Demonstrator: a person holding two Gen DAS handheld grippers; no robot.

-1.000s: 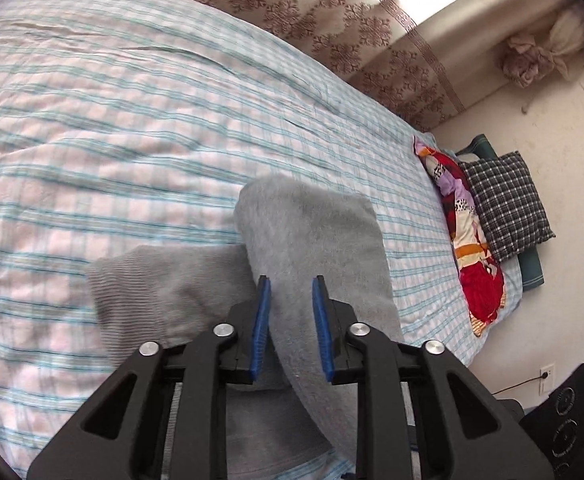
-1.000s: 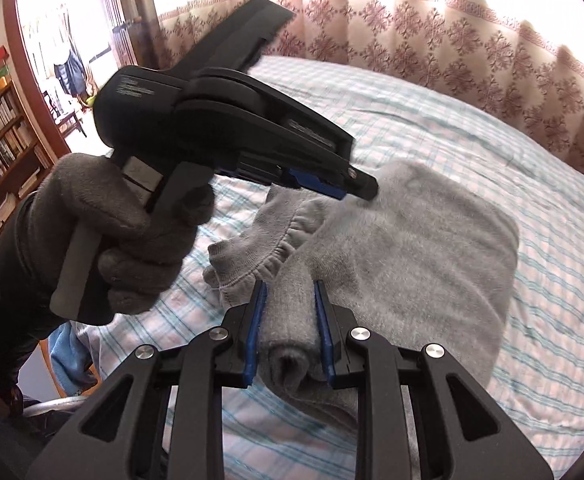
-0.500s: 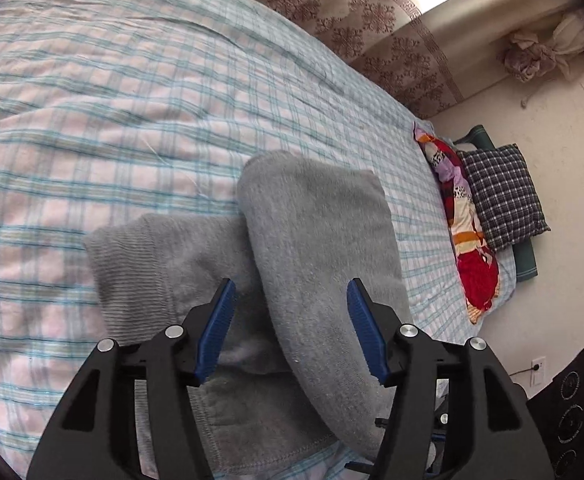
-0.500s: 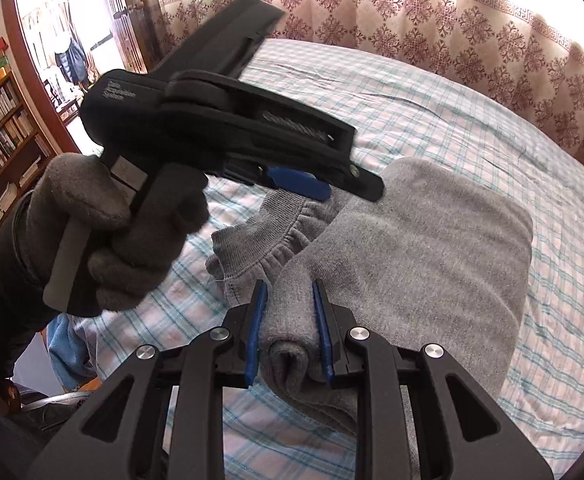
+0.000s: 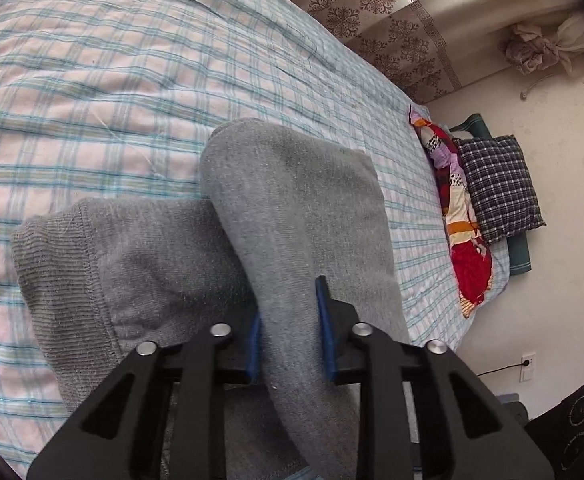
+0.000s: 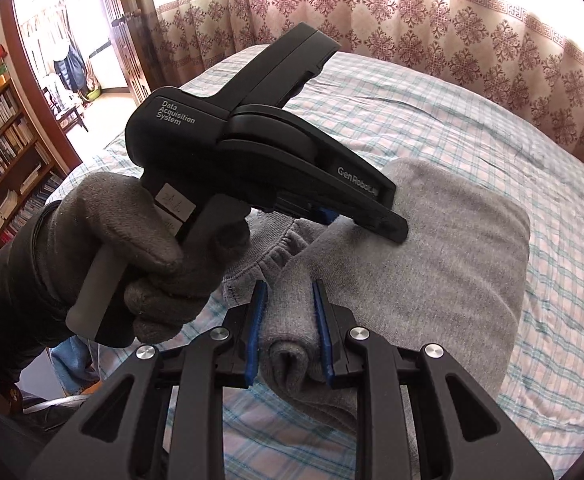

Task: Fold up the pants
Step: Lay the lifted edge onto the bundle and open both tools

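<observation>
left gripper (image 5: 288, 320): closing on pants (image 5: 300, 208) fold | right gripper (image 6: 288, 320): clamped on pants edge | bed (image 5: 112, 92): bears pants

Plaid-sheeted bed (image 5: 140, 80), patterned curtains (image 6: 432, 36), bookshelf (image 6: 0, 160), checked pillow (image 5: 498, 188)

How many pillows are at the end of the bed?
2: a colourful red patterned pillow on the bed's far edge, and a dark checked pillow beside it against the wall. Others may hide beneath them.
</observation>
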